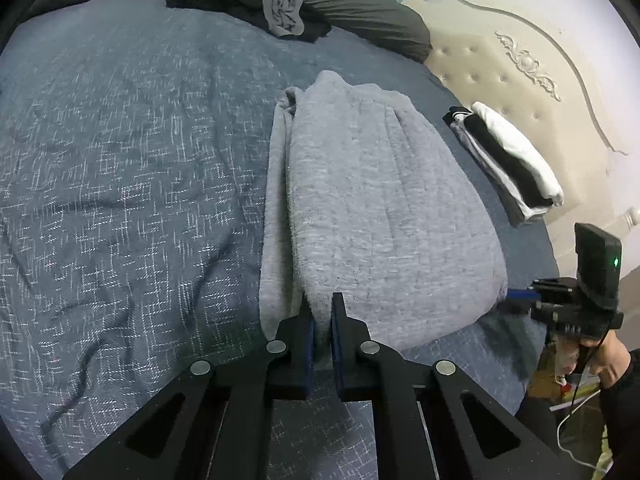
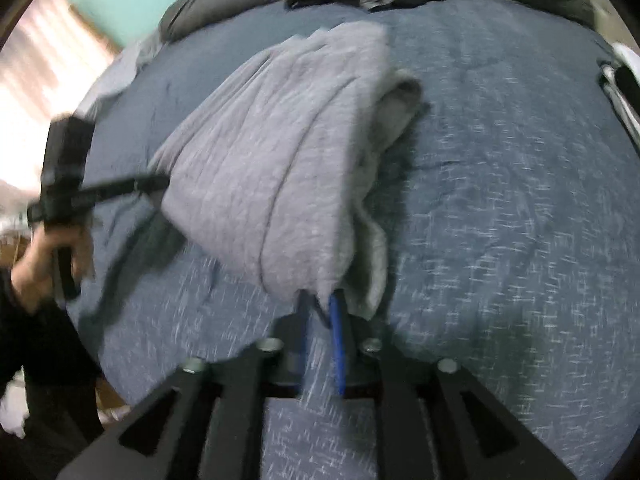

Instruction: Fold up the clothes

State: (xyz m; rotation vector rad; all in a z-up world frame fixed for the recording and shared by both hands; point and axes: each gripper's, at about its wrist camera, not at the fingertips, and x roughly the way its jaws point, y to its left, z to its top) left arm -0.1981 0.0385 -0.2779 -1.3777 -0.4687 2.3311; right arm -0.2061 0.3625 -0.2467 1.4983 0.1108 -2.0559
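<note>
A light grey fleecy garment point(image 1: 372, 200) lies partly folded on the blue bedspread point(image 1: 120, 160). My left gripper point(image 1: 322, 312) is shut on its near edge. My right gripper point(image 2: 320, 304) is shut on another corner of the same garment point(image 2: 276, 152), and it shows in the left wrist view point(image 1: 516, 294) at the garment's right corner. The left gripper shows in the blurred right wrist view point(image 2: 160, 184) at the garment's left edge. Both corners are held a little above the bed.
A stack of folded black, white and grey clothes point(image 1: 508, 160) lies at the bed's right edge by the cream headboard point(image 1: 520, 60). A pile of unfolded dark clothes point(image 1: 256, 4) lies at the far side beside a grey pillow point(image 1: 368, 16).
</note>
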